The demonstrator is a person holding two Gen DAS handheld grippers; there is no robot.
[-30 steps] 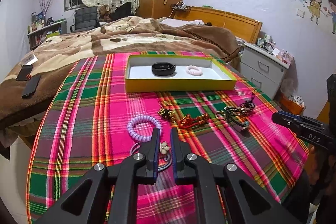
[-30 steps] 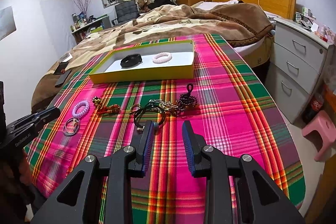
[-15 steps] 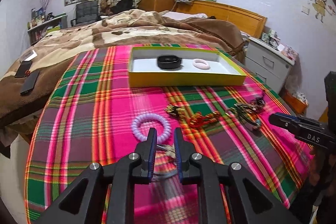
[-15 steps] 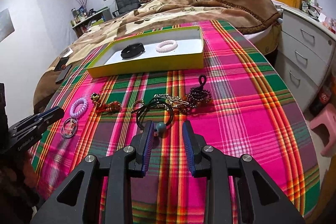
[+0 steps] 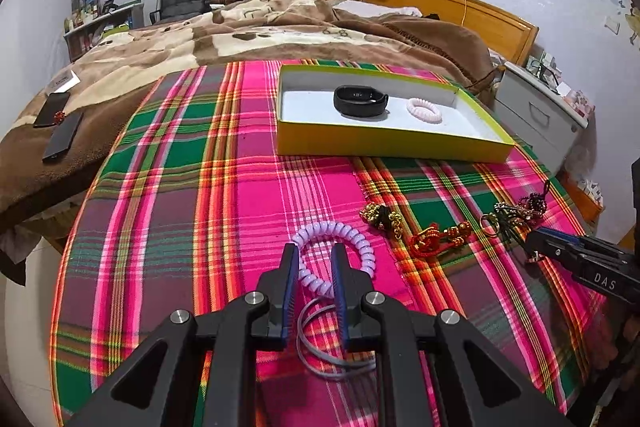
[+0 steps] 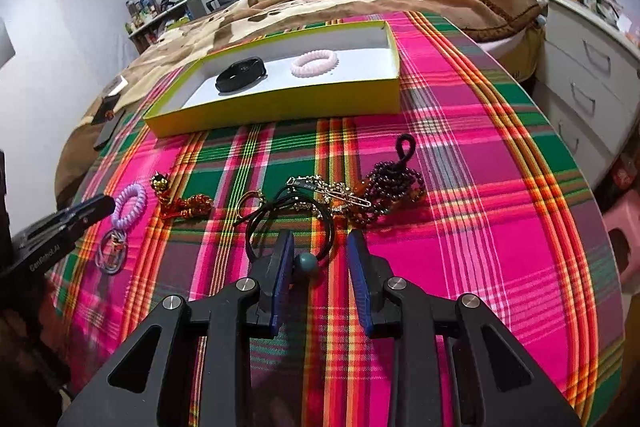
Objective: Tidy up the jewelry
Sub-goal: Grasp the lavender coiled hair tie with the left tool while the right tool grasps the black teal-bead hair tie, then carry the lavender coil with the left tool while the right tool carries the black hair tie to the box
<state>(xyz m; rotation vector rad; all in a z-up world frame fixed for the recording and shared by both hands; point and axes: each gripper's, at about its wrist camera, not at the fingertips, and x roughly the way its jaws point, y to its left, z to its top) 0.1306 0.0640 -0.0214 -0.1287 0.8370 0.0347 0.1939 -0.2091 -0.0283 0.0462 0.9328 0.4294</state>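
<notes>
Yellow box [image 5: 384,147] sits at the far side of the plaid-covered tabletop [image 5: 224,195], white inside, one undivided space. In it: a black wristband [image 5: 360,101] toward the left, a pale pink coil bracelet [image 5: 424,110] just beside it to the right, the two apart. The right third of the floor is bare.

Your left tool [image 5: 314,259] has its jaws partly apart; they opened over the last second. The near arc of the lilac coil bracelet [image 5: 352,239] lies between the pads, flat on the cloth, not pinched. A grey wire ring [image 5: 320,359] is attached at its near side.

Your right tool [image 6: 320,255] is also partly open and has just been narrowing. A teal bead [image 6: 307,264] on a black cord loop [image 6: 260,217] lies between the pads, against the left one; the right pad stands clear of it.

Loose outside the box: red-and-gold charm [image 6: 182,205], gold chain with clip [image 6: 332,193], dark purple bead string [image 6: 394,187].
</notes>
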